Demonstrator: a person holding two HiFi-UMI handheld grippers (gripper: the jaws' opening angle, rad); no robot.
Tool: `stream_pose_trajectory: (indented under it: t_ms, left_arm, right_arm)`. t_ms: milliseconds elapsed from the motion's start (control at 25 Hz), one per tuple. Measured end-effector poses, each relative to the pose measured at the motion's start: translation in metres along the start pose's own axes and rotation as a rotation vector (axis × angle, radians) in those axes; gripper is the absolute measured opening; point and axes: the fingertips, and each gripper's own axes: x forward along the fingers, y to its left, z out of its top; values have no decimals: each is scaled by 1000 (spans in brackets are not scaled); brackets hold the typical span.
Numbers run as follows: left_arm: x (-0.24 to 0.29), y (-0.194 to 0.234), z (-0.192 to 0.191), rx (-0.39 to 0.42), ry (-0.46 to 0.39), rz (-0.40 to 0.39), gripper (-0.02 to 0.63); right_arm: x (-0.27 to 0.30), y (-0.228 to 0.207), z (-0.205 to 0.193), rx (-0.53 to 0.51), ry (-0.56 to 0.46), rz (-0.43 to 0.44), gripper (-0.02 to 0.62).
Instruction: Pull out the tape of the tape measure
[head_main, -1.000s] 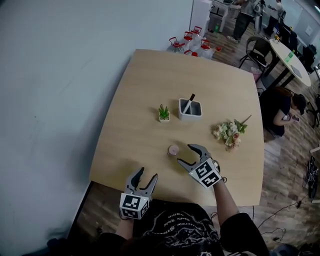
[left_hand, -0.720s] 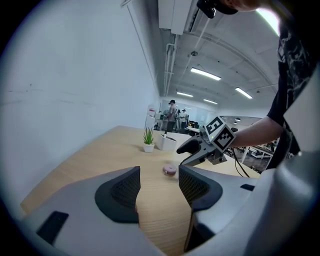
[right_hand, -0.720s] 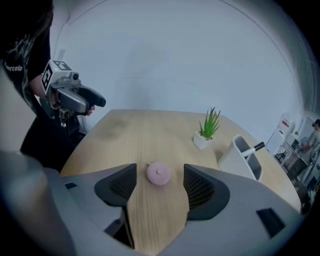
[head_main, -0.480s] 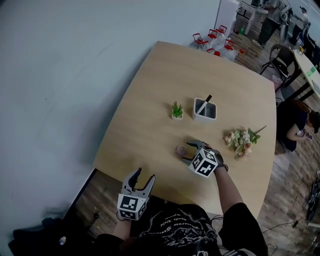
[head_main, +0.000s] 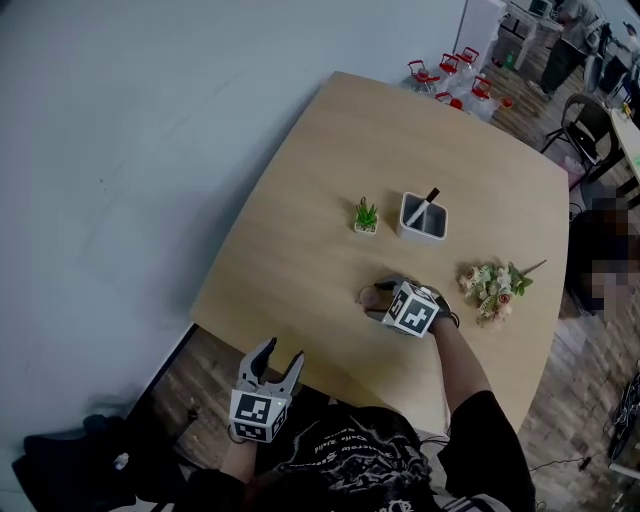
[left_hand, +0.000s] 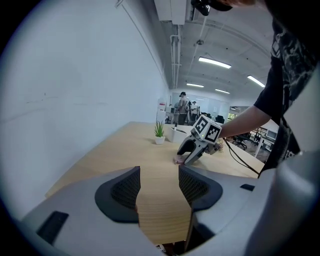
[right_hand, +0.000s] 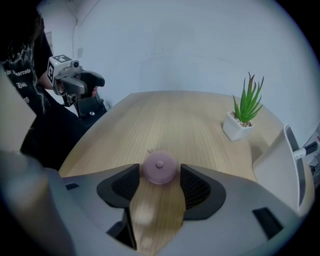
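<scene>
The tape measure (right_hand: 160, 170) is a small round pink case lying flat on the wooden table (head_main: 330, 180). My right gripper (right_hand: 160, 174) has its jaws on either side of the case and they are closing; the pads stand close to its sides without clearly pressing. In the head view the right gripper (head_main: 377, 299) points left at the tape measure (head_main: 367, 297), which its fingers mostly hide. My left gripper (head_main: 279, 357) hangs open and empty off the table's near edge, in front of the person's body. The left gripper view shows the right gripper (left_hand: 186, 156) over the tape measure (left_hand: 178, 160).
A small potted plant (head_main: 366, 216) and a white pen holder (head_main: 423, 218) with a pen stand behind the tape measure. A bunch of flowers (head_main: 488, 284) lies to the right. Chairs and other tables are at the far right, with a grey wall on the left.
My right gripper has moved left onto the tape measure, which now lies between its jaws. The left gripper has stayed low by the near edge. The head view has shifted.
</scene>
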Motion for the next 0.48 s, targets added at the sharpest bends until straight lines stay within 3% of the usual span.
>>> stream_pose_trajectory:
  t_ms: [80,280,480]
  left_arm:
    - [0,0,1,-1,-3,5,249]
    - [4,-3,7,-1,-20,-4,249]
    - [3,-3,13,-18,-35,-12,249]
  right_arm:
    - [0,-3,0,34,-24,-8,224]
    - [0,-6,2,88,-57,-46,221]
    - [-12,-15,11,282,-165,-91,221]
